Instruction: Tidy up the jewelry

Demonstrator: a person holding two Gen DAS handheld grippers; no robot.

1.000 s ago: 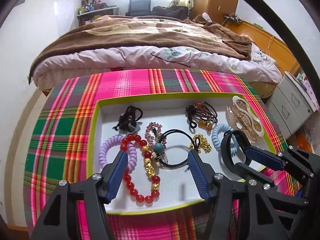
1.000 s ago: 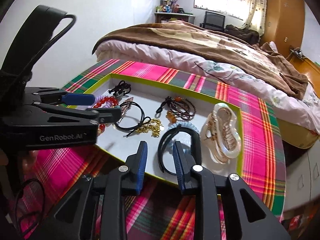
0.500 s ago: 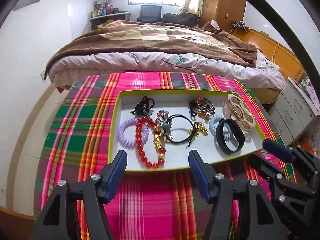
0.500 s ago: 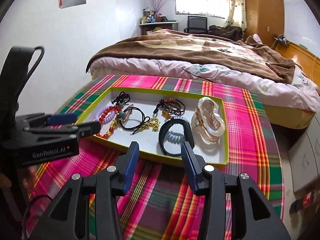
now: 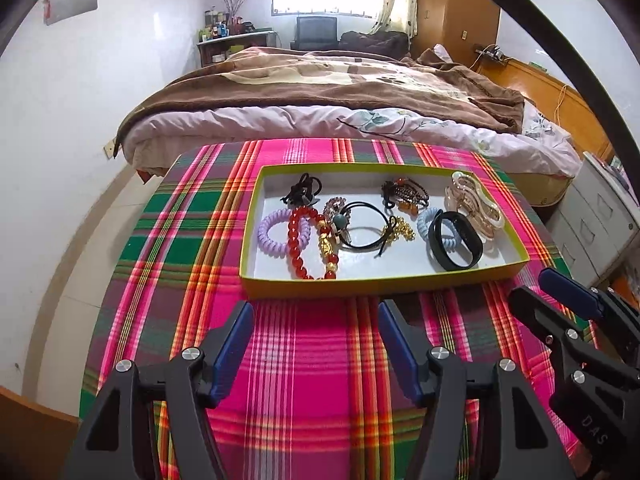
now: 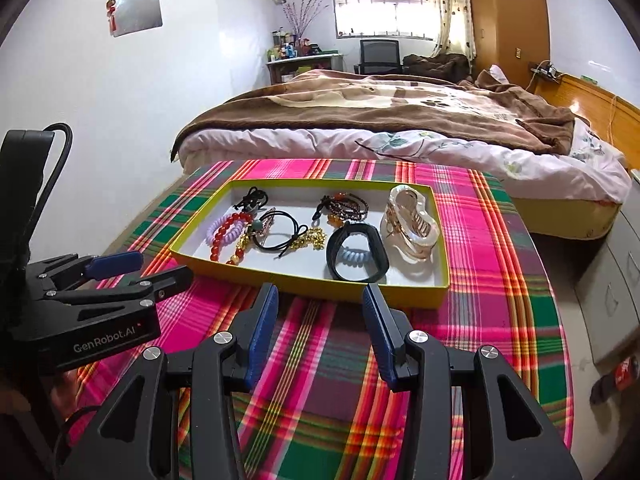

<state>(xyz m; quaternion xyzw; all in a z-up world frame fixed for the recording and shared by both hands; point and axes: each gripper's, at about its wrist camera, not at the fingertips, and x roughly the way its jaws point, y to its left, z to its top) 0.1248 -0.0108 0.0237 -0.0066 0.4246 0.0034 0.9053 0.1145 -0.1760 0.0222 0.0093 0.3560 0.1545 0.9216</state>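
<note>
In the left wrist view the left gripper (image 5: 314, 344) hangs over the plaid worktop (image 5: 168, 248) just short of the tray (image 5: 372, 285), its fingers (image 5: 233, 336) spread with nothing between them. All the jewelry lies inside the tray: the red bead bracelet (image 5: 298, 246) overlaps the lilac coil tie (image 5: 269, 236) at the tray's left end, and the black band (image 5: 454, 240) rests on a pale blue coil tie (image 5: 427, 222) toward its right end. Judging from this, a placing step looks finished, and the next move calls for choosing a piece and reaching back over the tray's near wall. The right gripper (image 5: 568, 292) shows only partly at the tray's right corner. In the right wrist view the right gripper (image 6: 320, 320) also sits just before the tray (image 6: 312, 282), fingers (image 6: 264, 320) parted and empty, with the pearly hair claw (image 6: 410, 226) at the tray's right end beside the black band (image 6: 358, 254). The tangle of cords and gold beads mid-tray is hard to separate, possibly two pieces; the left gripper's (image 6: 136, 268) fingers are seen edge-on here.
</note>
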